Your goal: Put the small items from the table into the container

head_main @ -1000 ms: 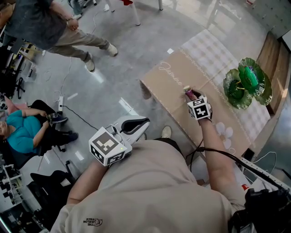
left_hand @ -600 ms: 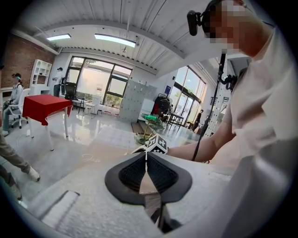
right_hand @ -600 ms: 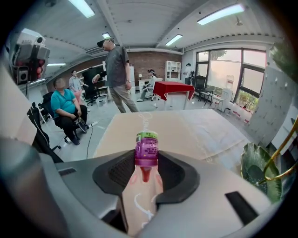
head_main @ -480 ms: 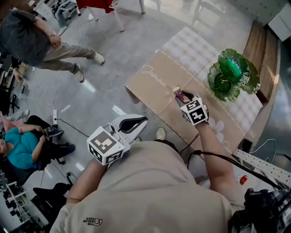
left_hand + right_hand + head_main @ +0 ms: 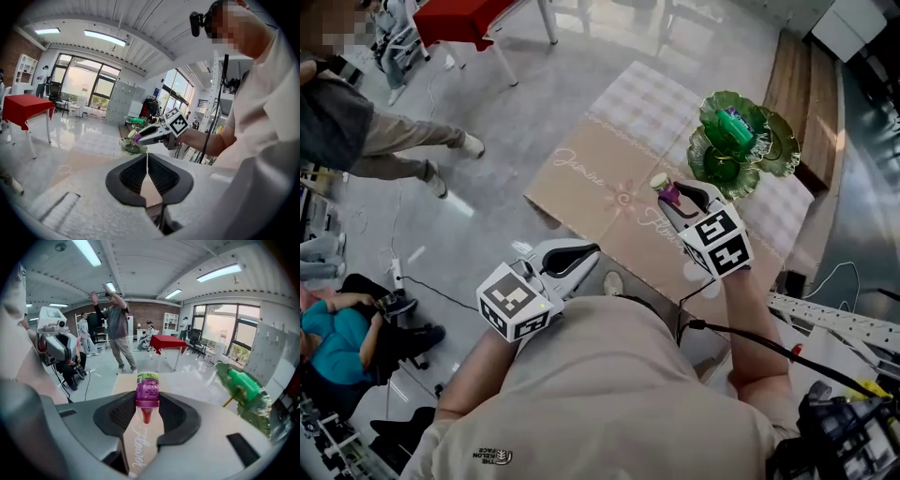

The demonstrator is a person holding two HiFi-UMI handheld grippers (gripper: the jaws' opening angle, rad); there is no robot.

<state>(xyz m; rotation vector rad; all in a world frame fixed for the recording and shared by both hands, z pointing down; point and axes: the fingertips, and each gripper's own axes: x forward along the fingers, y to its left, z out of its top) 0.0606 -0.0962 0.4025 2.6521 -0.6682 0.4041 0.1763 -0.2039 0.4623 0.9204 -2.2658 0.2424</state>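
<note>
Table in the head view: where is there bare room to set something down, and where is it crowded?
Bare: the checked cloth left of the green leaf dish; also the brown runner left of the right gripper. Crowded: around the dish, near which that gripper holds a purple bottle.

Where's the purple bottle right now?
The purple bottle is held in the right gripper, over the table, left of the green dish in the head view.

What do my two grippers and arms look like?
Both the left gripper and right gripper are white shells with black ribbed pads, each carrying a cube of black-and-white square markers. A black cable runs from the right one. You wear a beige short-sleeved shirt.
</note>
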